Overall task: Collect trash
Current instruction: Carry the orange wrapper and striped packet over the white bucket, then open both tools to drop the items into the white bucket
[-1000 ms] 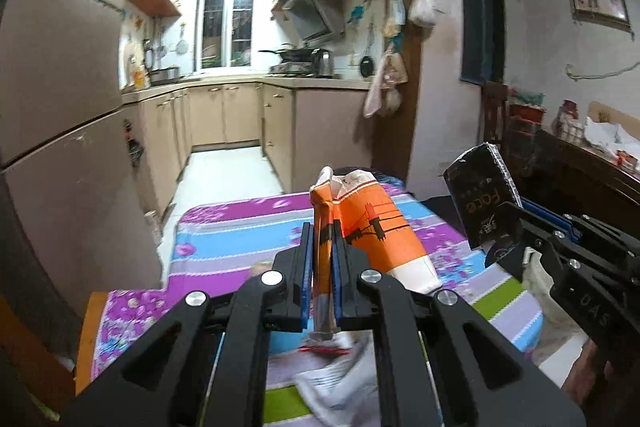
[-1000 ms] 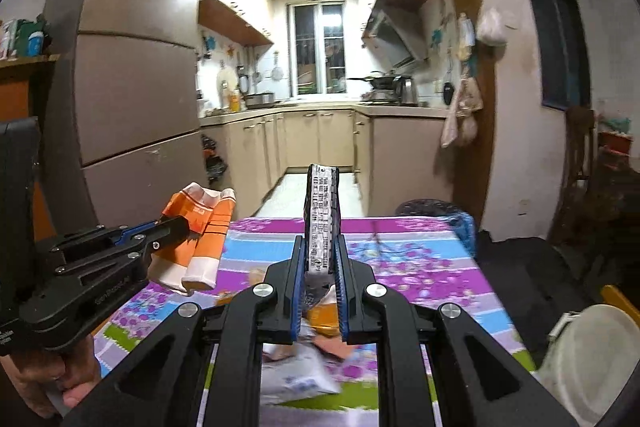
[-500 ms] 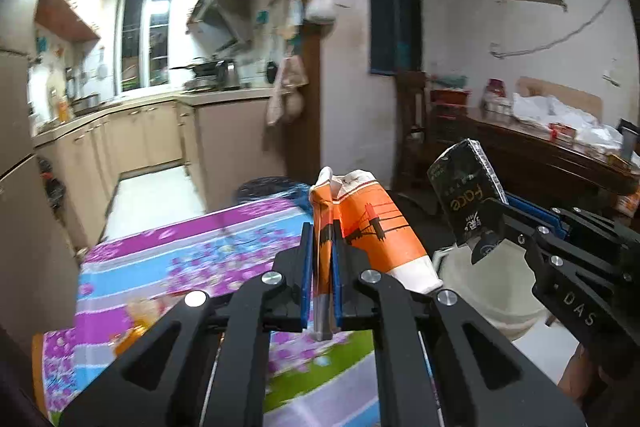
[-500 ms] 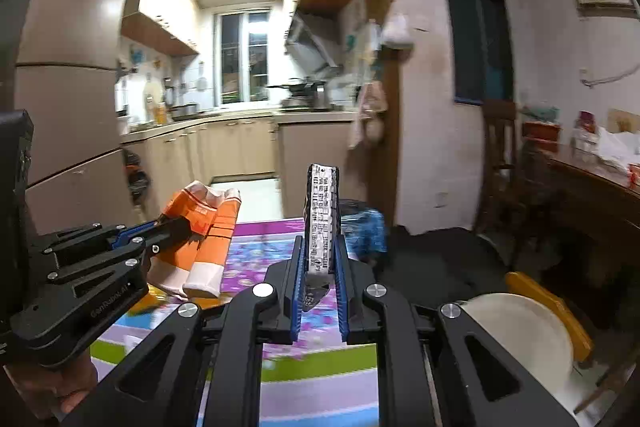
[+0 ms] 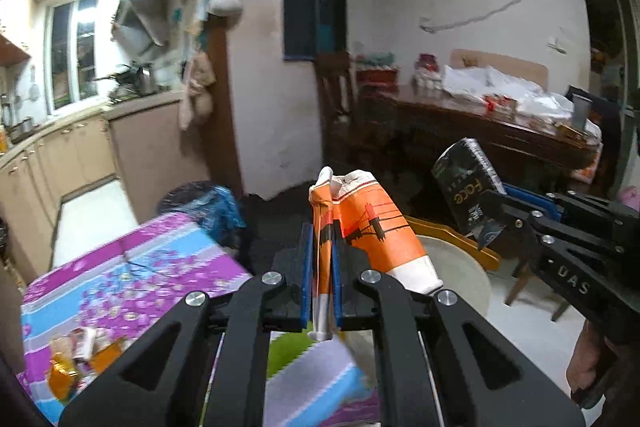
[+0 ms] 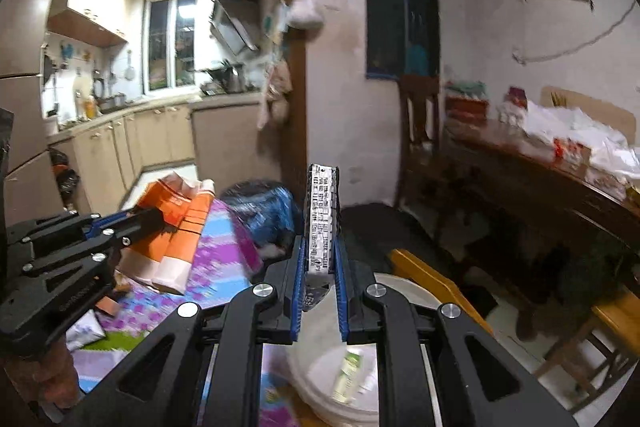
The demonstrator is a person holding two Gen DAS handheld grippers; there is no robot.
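Sitting below the right gripper [image 6: 320, 283], the white bucket [image 6: 320, 379] holds a small green-and-white packet [image 6: 346, 373]. The right gripper is clamped on a black wrapper [image 6: 321, 219]; the left gripper [image 5: 319, 277] pinches an orange carton [image 5: 372, 227]. Both stand upright in the jaws. Since a second ago, both views have swung from the table [image 5: 132, 275] toward the bucket.

Swung rightward, away from the kitchen. Now over the edge of the table [image 5: 132, 279] and above the white bucket [image 6: 320, 367], with orange carton [image 5: 372, 227] and black pack [image 6: 320, 223] carried along, both views blurred.
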